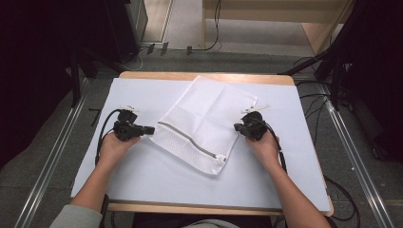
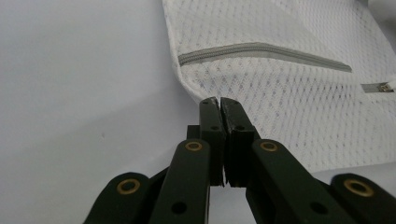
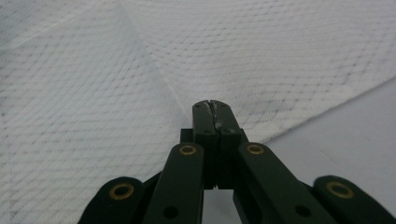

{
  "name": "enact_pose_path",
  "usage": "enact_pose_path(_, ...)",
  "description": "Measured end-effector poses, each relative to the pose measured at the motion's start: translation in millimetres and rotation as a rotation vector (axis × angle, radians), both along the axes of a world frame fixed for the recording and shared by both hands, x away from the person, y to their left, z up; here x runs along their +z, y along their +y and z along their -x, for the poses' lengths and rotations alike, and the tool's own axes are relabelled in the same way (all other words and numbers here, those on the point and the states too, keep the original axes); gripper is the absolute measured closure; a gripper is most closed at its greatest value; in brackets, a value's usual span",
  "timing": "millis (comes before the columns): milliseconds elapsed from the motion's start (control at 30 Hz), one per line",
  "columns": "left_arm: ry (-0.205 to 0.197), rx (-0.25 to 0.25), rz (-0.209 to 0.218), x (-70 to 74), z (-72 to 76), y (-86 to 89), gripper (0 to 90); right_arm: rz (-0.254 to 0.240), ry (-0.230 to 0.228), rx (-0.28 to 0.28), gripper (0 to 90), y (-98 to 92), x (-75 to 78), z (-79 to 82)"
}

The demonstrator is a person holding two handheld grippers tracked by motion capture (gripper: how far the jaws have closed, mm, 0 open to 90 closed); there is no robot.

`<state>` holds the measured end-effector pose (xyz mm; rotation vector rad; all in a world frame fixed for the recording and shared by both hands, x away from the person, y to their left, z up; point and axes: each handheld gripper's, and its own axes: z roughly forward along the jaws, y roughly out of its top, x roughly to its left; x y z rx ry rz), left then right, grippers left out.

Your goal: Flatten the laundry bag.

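Flat on table (image 1: pixel 142 171), zipped mesh bag (image 1: pixel 204 118), contents unseen, jaws closed.

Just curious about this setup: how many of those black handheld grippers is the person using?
2. The left gripper is at the left edge of the white mesh bag; the right gripper is at the bag's right edge. Both have their jaws closed.
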<state>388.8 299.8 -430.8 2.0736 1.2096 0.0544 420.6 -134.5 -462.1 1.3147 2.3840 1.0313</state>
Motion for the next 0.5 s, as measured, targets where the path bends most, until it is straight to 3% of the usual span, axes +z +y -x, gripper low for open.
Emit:
enact_pose_path(133,-0.035,0.006,0.002,6.1,20.0,-1.2,89.1,-0.025,0.006,-0.01,90.0,-2.9,0.5,-4.9)
enact_pose_path(300,-0.018,-0.021,-0.015,4.3,39.0,-7.2,89.1,-0.018,-0.007,-0.008,90.0,-3.2,-0.1,-11.8)
enact_pose_path(500,-0.015,-0.017,-0.006,3.2,53.1,-9.1,89.2,-0.038,0.011,-0.027,90.0,-6.4,-0.9,-19.1)
